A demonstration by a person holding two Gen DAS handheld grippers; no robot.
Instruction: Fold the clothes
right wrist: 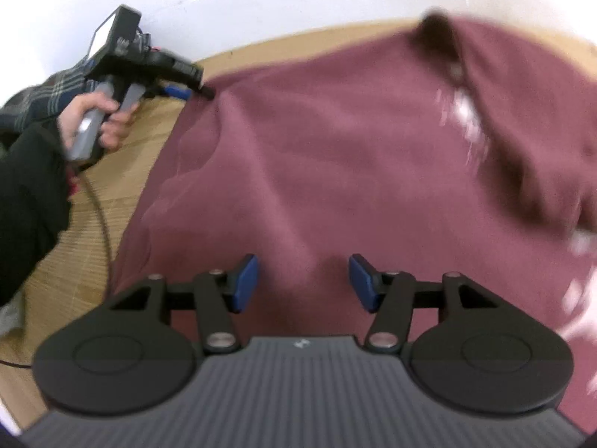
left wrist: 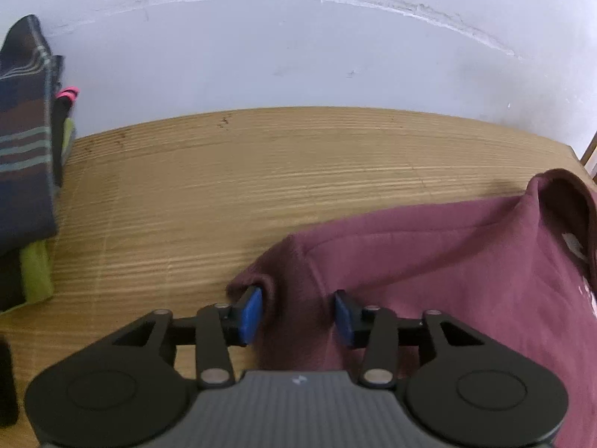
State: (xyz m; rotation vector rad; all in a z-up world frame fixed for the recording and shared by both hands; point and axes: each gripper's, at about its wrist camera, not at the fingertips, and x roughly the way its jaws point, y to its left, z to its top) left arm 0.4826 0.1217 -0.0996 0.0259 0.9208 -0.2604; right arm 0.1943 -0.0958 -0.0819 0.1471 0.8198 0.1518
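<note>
A maroon sweatshirt [left wrist: 447, 261] lies spread on the wooden table [left wrist: 224, 186], its neck opening to the far right. My left gripper [left wrist: 298, 313] is open at the garment's left corner; a fold of cloth runs between the blue pads [left wrist: 250, 313] and drapes over the left fingertip. In the right wrist view the sweatshirt [right wrist: 335, 149] fills most of the frame, blurred, with a white print near the collar [right wrist: 440, 41]. My right gripper [right wrist: 304, 283] hovers open over its near edge, nothing pinched. The left gripper [right wrist: 183, 91], held by a hand [right wrist: 93, 119], touches the far-left corner.
A stack of folded clothes [left wrist: 26, 130], dark plaid over lime green, sits at the table's left edge. A white wall [left wrist: 298, 56] stands right behind the table. A black cable [right wrist: 100, 224] trails across the table below the hand. A black sleeve [right wrist: 30, 205] covers the left arm.
</note>
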